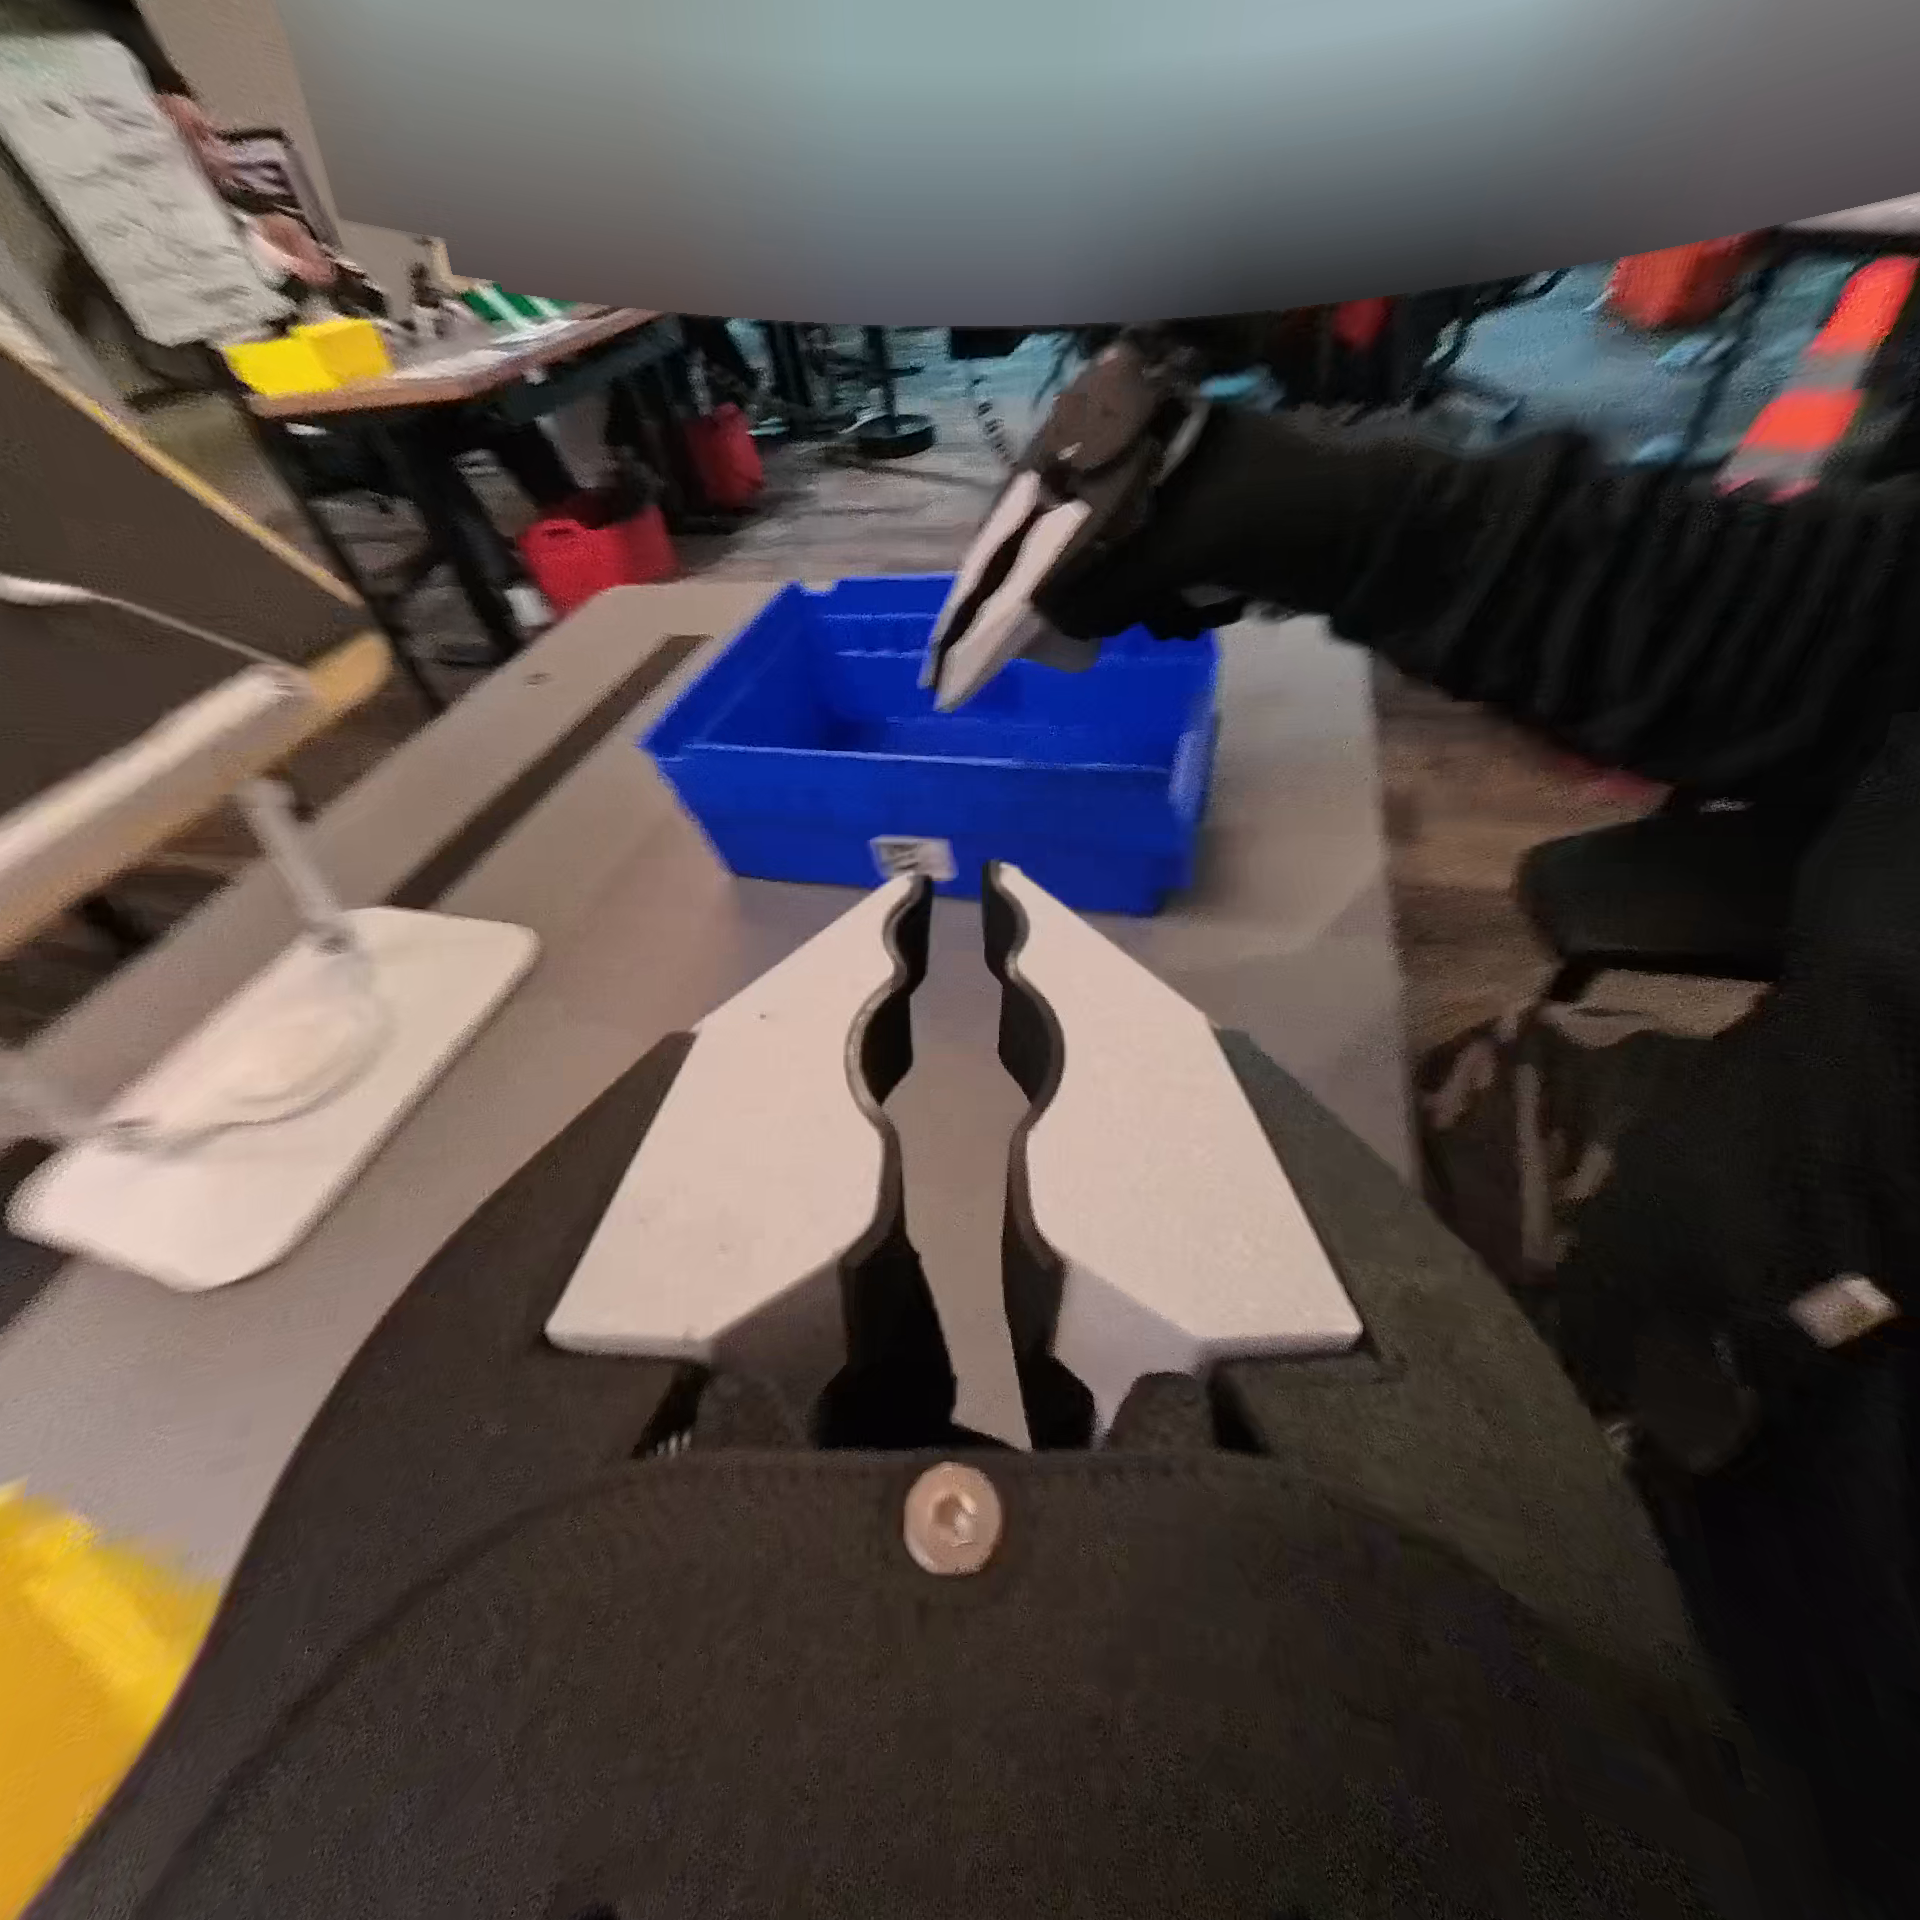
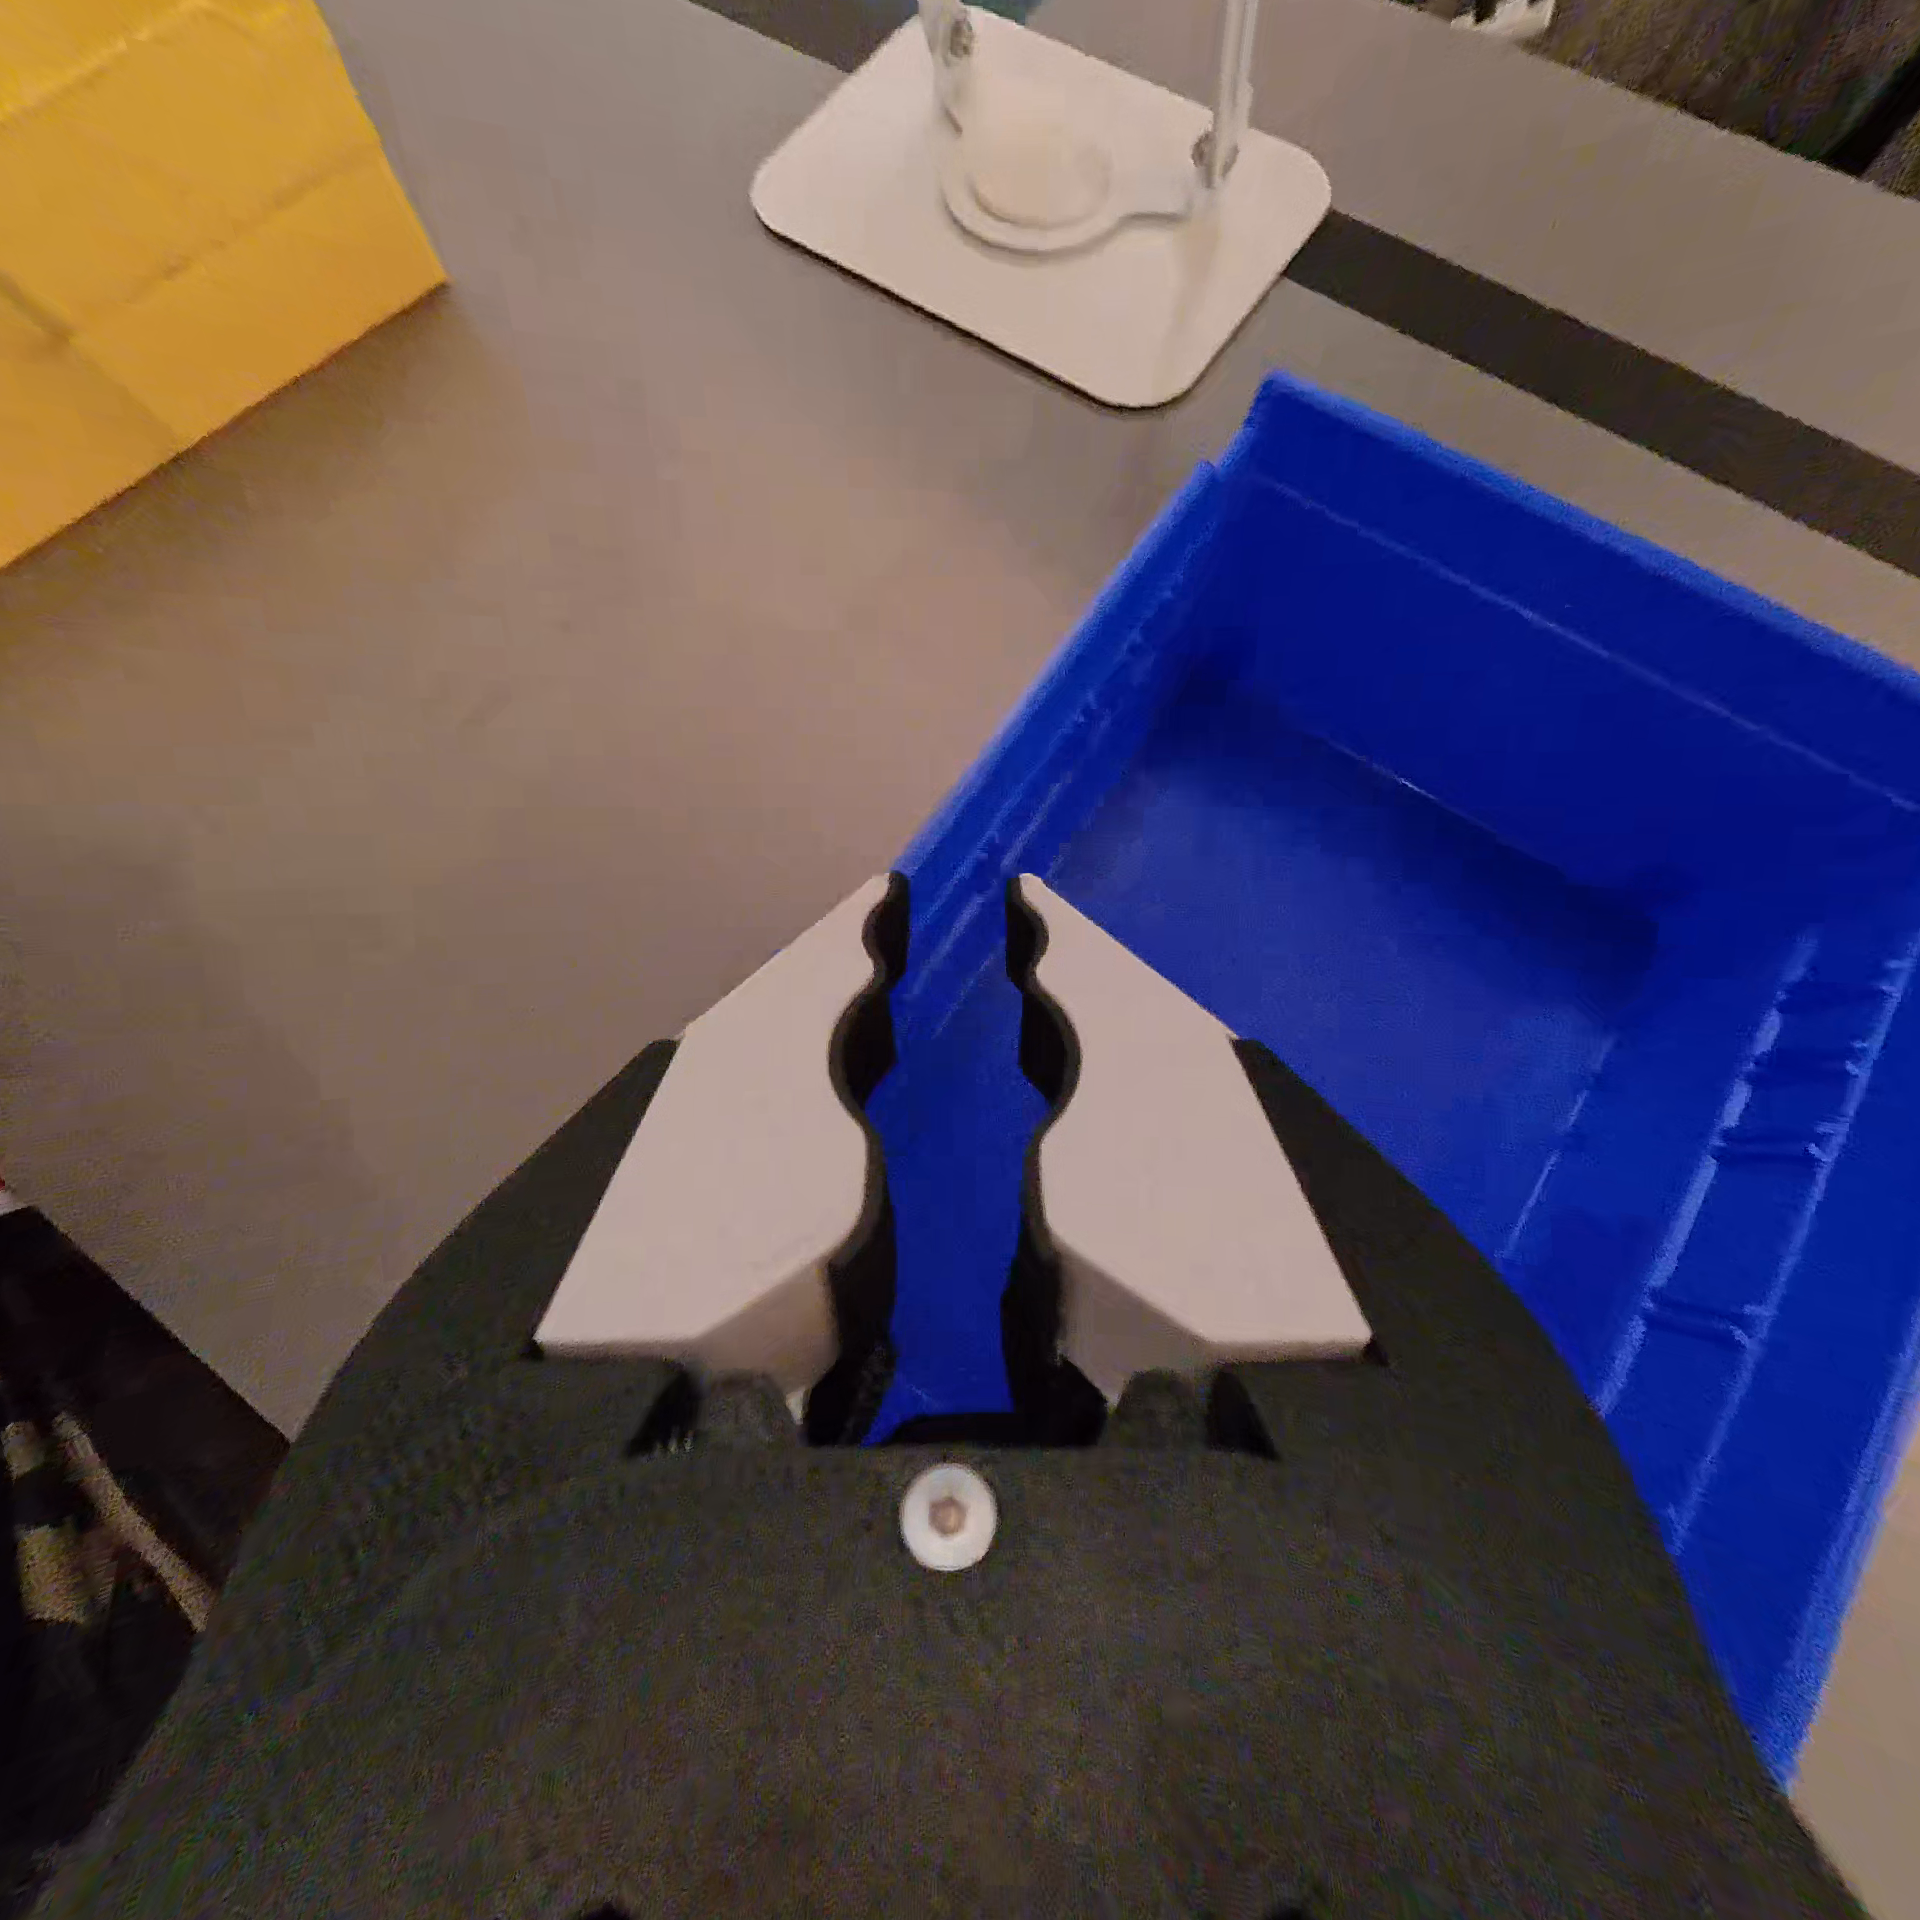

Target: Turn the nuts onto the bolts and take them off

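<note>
No nuts or bolts show in either view. A blue plastic bin (image 1: 935,821) stands on the grey table (image 1: 582,935). In the right wrist view the part of the bin's inside (image 2: 1455,582) that shows is bare. My left gripper (image 1: 956,883) hovers above the table just before the bin's near wall, its jaws a narrow gap apart and holding nothing. My right gripper (image 2: 961,888) is over the bin's near left corner, jaws slightly apart and empty. It also shows in the left wrist view (image 1: 951,686), pointing down into the bin, held by a black-sleeved arm.
A white stand with a flat base (image 1: 312,1091) sits left of the bin; it also shows in the right wrist view (image 2: 1039,208). A yellow box (image 2: 156,260) is on the table's far left. A black strip (image 2: 1558,343) runs along the table. Other tables and red containers stand behind. My hands' fingertips stand some 25 cm from each other.
</note>
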Tool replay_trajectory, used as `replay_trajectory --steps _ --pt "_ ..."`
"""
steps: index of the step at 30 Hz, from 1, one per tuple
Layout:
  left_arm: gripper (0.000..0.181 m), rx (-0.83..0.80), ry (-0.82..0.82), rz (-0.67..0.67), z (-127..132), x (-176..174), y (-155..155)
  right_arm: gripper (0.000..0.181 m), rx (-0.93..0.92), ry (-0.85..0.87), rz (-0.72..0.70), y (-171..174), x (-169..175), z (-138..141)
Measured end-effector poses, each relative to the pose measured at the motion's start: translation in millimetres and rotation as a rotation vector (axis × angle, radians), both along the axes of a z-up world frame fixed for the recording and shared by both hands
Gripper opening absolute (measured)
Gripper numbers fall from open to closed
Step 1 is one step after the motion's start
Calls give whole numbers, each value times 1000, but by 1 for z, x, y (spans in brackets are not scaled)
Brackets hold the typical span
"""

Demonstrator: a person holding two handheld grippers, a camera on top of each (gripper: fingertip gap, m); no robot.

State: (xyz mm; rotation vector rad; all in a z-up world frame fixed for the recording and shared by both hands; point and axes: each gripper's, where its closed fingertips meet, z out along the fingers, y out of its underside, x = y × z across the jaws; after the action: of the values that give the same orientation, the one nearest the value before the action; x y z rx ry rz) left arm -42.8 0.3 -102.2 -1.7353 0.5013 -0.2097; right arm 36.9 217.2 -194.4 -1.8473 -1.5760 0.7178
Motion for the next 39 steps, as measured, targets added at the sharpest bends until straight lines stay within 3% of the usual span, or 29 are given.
replay_trajectory --steps 4,8,13,16,23,27,30,35,39 --pt "13 -62 229 246 8 -86 -11 15 2 76 73 -34 -12 15" --pt "14 -210 314 459 -4 -173 -30 12 11 144 110 -58 -18 24" --pt "20 -409 359 586 -40 -241 -44 10 19 209 129 -77 -23 29" --pt "23 -571 288 622 -74 -267 -45 10 27 237 146 -87 -27 31" --pt "26 -877 6 601 -145 -291 -34 9 43 269 180 -99 -33 31" --pt "24 -1017 -79 589 -170 -299 -33 8 37 282 193 -102 -34 29" --pt "26 -1117 -94 576 -182 -297 -34 8 35 286 197 -102 -33 27" --pt "11 -1200 -96 568 -192 -296 -31 7 32 304 198 -100 -32 29" --pt "18 -1260 -93 571 -205 -295 -33 7 31 314 191 -97 -30 30"
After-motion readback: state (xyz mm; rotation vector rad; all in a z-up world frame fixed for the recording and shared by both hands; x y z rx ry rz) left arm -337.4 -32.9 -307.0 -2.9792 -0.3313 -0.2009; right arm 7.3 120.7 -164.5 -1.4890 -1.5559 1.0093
